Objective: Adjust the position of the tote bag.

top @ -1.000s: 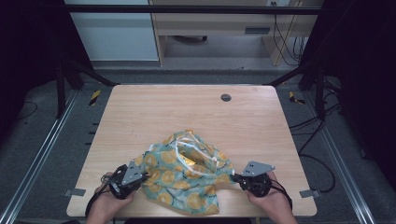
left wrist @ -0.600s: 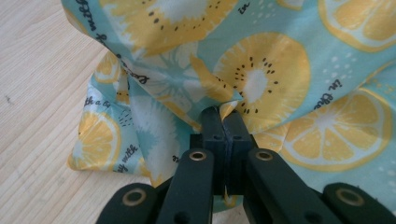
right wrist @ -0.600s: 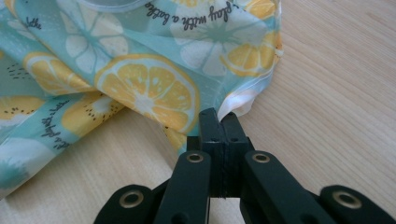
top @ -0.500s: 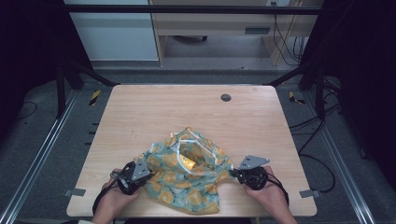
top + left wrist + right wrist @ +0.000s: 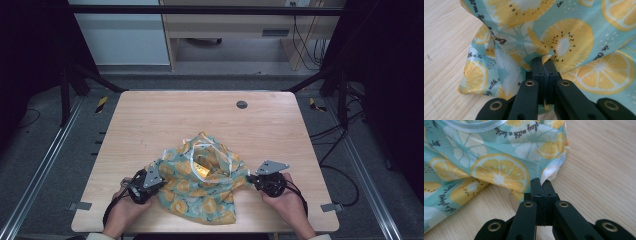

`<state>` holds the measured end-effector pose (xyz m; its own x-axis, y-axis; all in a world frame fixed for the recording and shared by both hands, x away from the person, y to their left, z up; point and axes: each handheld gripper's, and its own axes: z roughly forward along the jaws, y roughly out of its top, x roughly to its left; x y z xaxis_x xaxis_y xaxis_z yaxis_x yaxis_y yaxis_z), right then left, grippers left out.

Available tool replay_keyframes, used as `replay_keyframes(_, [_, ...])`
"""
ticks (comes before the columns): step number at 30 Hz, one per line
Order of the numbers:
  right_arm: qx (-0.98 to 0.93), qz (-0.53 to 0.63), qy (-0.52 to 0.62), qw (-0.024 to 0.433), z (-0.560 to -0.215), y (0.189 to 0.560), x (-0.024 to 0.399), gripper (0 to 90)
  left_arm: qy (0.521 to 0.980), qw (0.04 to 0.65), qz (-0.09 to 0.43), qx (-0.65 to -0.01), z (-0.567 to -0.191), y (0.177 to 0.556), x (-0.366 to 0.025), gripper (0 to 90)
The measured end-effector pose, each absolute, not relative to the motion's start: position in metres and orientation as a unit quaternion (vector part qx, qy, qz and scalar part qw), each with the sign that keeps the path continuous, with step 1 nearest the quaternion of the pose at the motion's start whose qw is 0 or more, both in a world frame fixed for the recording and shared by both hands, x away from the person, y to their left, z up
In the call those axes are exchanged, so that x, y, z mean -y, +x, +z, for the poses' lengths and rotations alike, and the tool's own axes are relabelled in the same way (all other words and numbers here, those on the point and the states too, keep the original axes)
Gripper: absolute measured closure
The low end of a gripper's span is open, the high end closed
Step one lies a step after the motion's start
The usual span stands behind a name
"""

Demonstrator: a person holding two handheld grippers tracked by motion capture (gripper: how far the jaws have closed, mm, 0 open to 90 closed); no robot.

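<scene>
cloth (image 5: 202,187) lies crumpled between our tools: left tool (image 5: 150,181) pinches its 9 o'clock edge, right tool (image 5: 254,179) its 3 o'clock edge, ready to spread sideways.

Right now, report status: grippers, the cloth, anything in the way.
Left gripper shut on fruit-print cloth. Right gripper shut on its opposite edge. Cloth crumpled on the table, near edge. Small round disc far off, no obstruction.
</scene>
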<state>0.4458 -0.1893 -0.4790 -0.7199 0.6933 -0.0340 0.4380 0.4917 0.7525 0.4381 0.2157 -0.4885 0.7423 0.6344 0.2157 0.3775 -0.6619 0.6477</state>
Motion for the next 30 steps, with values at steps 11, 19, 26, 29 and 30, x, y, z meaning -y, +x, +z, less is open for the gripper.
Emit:
replay_keyframes(11, [-0.826,0.403,0.351,0.181,-0.466,0.433,0.197,61.2,0.881,0.305,0.213,-0.291,-0.487,0.435,-0.217,90.0])
replay_keyframes(19, [-0.802,0.438,0.351,0.203,-0.431,0.426,0.197,51.3,0.884,0.300,0.214,-0.289,-0.486,0.433,-0.217,90.0])
replay_keyframes(26, [-0.813,0.428,0.340,0.199,-0.426,0.471,0.166,60.0,0.883,0.301,0.214,-0.290,-0.484,0.432,-0.219,90.0])
replay_keyframes(29, [-0.816,0.421,0.344,0.194,-0.430,0.488,0.157,61.3,0.881,0.304,0.213,-0.292,-0.485,0.432,-0.218,90.0])
replay_keyframes(30, [-0.818,0.416,0.350,0.188,-0.433,0.502,0.149,61.4,0.883,0.302,0.213,-0.290,-0.485,0.432,-0.219,90.0])
